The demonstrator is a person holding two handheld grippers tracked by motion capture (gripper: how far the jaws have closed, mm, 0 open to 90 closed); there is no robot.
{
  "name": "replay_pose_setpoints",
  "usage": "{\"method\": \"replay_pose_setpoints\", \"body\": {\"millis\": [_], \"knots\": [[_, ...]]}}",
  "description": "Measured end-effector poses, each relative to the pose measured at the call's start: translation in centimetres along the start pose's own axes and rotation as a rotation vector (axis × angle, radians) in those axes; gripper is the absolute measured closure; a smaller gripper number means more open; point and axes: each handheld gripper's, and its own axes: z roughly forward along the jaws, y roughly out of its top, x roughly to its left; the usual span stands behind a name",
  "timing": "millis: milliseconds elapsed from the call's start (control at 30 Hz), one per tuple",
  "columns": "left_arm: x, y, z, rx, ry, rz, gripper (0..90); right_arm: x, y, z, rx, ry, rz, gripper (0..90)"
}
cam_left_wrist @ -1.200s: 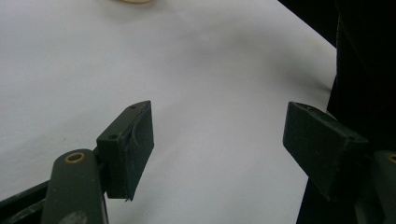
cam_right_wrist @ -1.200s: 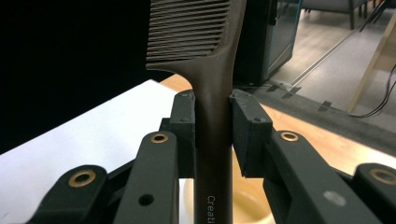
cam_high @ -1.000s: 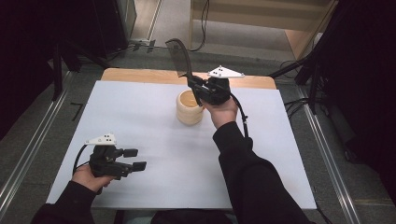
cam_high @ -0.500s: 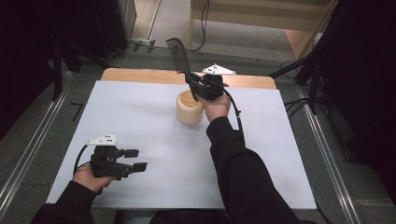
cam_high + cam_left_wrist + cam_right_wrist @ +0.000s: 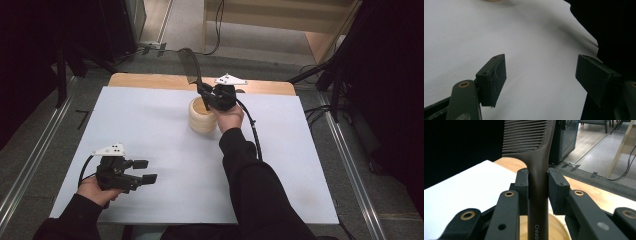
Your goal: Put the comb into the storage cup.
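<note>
A dark brown comb (image 5: 536, 157) stands upright, its handle clamped in my right gripper (image 5: 537, 185), teeth end up. In the high view the comb (image 5: 189, 62) rises over the far table edge while the right gripper (image 5: 207, 95) hovers at the rim of a cream ribbed cup (image 5: 202, 119). The cup's rim (image 5: 556, 225) shows just below the jaws, with the comb's handle reaching down toward it. My left gripper (image 5: 142, 171) rests open near the table's front left, its jaws (image 5: 541, 77) wide apart over bare white surface.
The white table top (image 5: 150, 125) ends at a wooden strip (image 5: 150, 80) at the far side. Metal rails run along both sides of the table. Cables lie on the floor beyond. My right sleeve (image 5: 250, 175) crosses the table's middle.
The right gripper with the comb has shifted left, from beside the cup to over its rim. The left gripper has stayed where it was.
</note>
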Motion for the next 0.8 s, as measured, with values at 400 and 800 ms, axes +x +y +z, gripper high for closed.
{"method": "replay_pose_setpoints", "body": {"millis": [400, 800], "knots": [[-0.1, 0.0, 0.1, 0.003, -0.002, -0.001, 25.4, -0.5, -1.5, 0.0, 0.008, -0.001, 0.054, 70.1], [0.0, 0.0, 0.1, 0.003, -0.001, -0.001, 25.4, -0.8, -2.7, -0.1, 0.019, 0.007, 0.049, 70.0]]}}
